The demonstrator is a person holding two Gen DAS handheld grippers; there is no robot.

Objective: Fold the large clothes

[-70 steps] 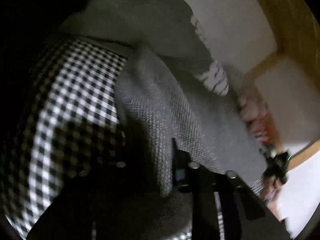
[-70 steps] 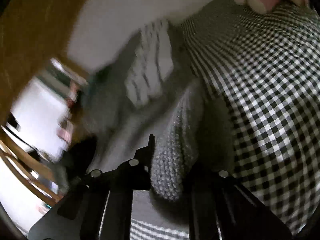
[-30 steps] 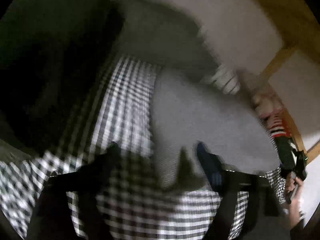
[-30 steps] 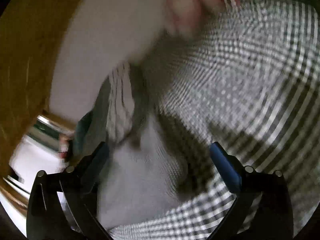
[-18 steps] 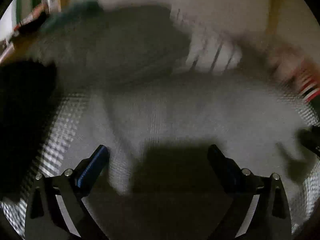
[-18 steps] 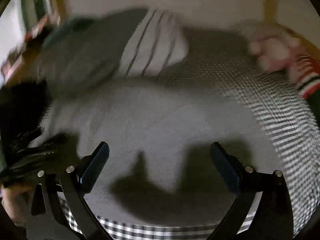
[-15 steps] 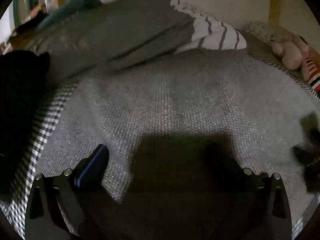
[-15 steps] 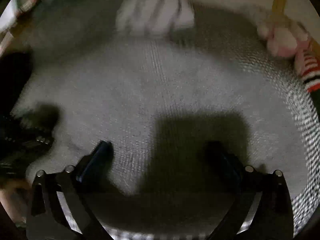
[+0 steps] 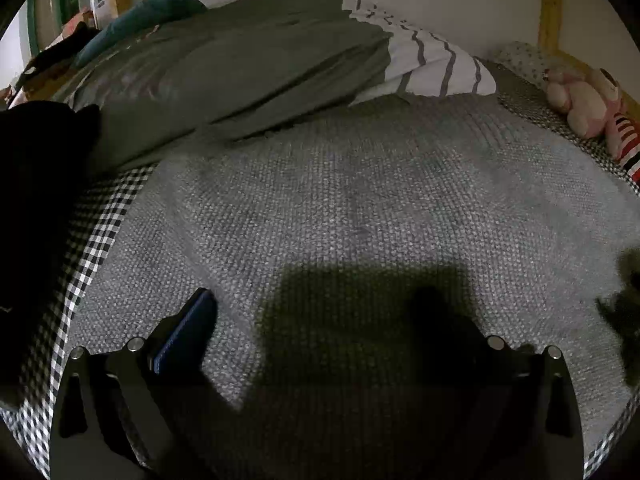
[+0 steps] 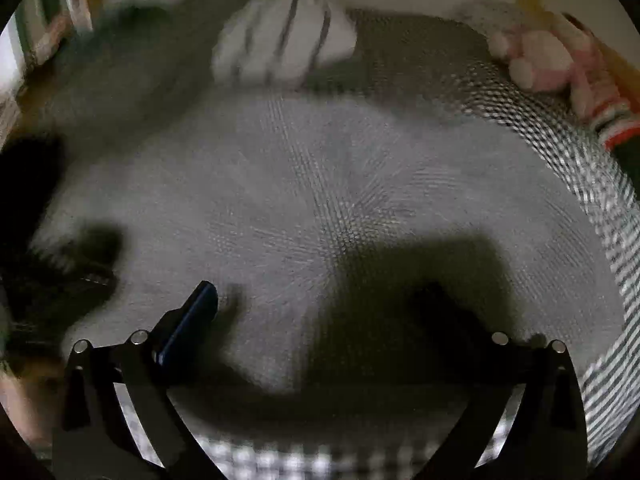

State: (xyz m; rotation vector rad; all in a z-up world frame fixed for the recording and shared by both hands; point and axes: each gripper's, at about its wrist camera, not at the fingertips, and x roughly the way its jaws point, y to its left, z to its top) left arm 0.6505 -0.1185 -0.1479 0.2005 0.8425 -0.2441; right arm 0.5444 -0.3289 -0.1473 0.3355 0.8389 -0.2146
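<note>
Both grippers stand wide with nothing between the jaws: the left gripper (image 9: 316, 312) hangs over the near part of the grey knitted garment (image 9: 360, 200), and the right gripper (image 10: 320, 312) is over the same garment, though its picture is blurred. I see the garment spread flat on the bed, on a black-and-white checked cover (image 9: 100, 224) that shows at its left side and near edge.

I judge the knit thick, soft and rather heavy for a cloth. It will sag and stretch if I lift it by one point, so I would take it with both grippers at once, each at a corner or on the edge, well apart. The coarse weave should give the pads good hold and not slip, but a fingertip may catch in the loops. It is not fragile.

Behind it lie a dark grey-green pillow (image 9: 224, 60), a white striped cloth (image 9: 432, 64) and a pink soft toy (image 9: 580, 100) at the far right.

No brand, label or readable writing is visible on the garment or elsewhere.
</note>
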